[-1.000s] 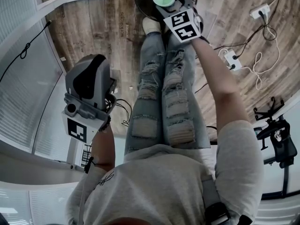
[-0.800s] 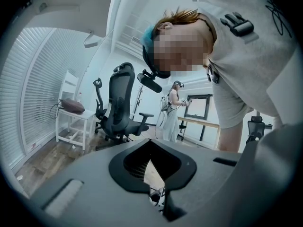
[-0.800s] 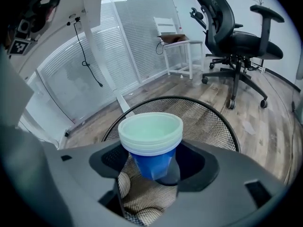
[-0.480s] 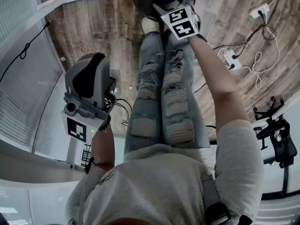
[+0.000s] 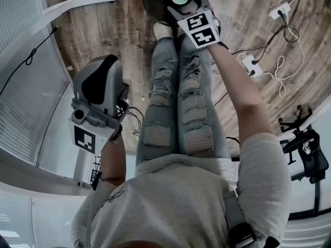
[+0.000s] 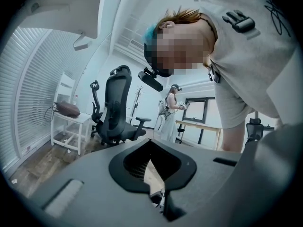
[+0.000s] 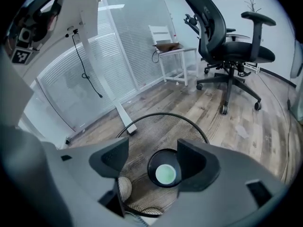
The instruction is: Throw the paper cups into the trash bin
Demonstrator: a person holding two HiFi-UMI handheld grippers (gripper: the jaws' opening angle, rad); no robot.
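Closest to the person's hip, the left claw point(image 6: 152, 161) is held up and idle, its jaws together on nothing, so it has no cup to add. Further out, the right arm reaches forward and the right claw point(image 7: 152, 159) hangs over the bin point(image 7: 144, 136), jaws spread wide and empty. Below that gap sits the cup point(image 7: 165, 174) — down inside the mesh bin, mouth up, framed between the two jaws from above but well under them and touching neither. Whether it rests on the bottom or is in mid-air I cannot tell. Beside it in the bin is a pale round thing point(image 7: 124, 188), perhaps another cup or a paper ball; too unclear to say. By my reading this cup's throw is as good as done — it is inside the rim and out of the grip. No other cup shows on the floor point(image 7: 189, 103) or by the chair point(image 7: 227, 46) beyond, so what remains cannot be judged from here.
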